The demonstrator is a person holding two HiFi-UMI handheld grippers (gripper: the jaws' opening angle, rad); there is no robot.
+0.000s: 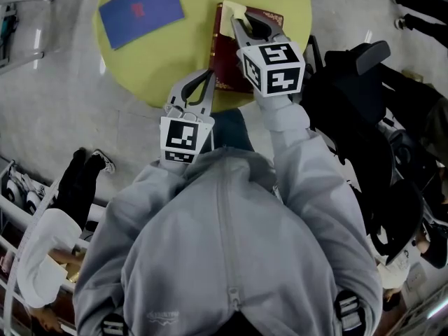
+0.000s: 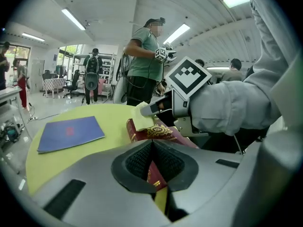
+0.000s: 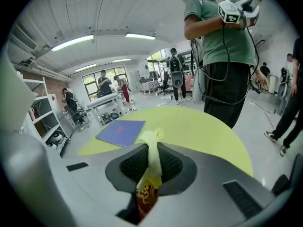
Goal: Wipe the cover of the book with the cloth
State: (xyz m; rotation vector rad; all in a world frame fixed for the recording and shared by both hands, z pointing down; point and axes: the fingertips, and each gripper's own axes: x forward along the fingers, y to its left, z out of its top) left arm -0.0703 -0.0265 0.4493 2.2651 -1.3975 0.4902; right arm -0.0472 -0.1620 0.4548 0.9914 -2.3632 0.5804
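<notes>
A busy workshop room with a grey floor, and in the middle of it a round yellow-green table (image 1: pixel 175 54). The book (image 1: pixel 225 56), dark red with a gold ornament on its cover, lies flat at the table's near edge, right in front of the person.

Over the book's far end sits the right gripper (image 1: pixel 240 23). Its jaws are clamped on the cloth (image 1: pixel 233 10), a pale yellow wad bunched between the pads, and the cloth touches the book's far corner. In the right gripper view the gold ornament shows just beneath the pinched cloth.

At the book's near-left corner is the left gripper (image 1: pixel 208 73). Its jaws are drawn together with nothing seen between the pads. The red cover shows through the gap under them. Whether the tips press on the cover, I can't tell.

Left of the book and well apart from it, a blue folder (image 1: pixel 140 9) lies flat on the table. Right of the book, off the table, a black chair (image 1: pixel 357 117) carries dark gear. Beyond the book's far end, across the table, a person in a green shirt (image 3: pixel 222 41) stands holding another gripper.
</notes>
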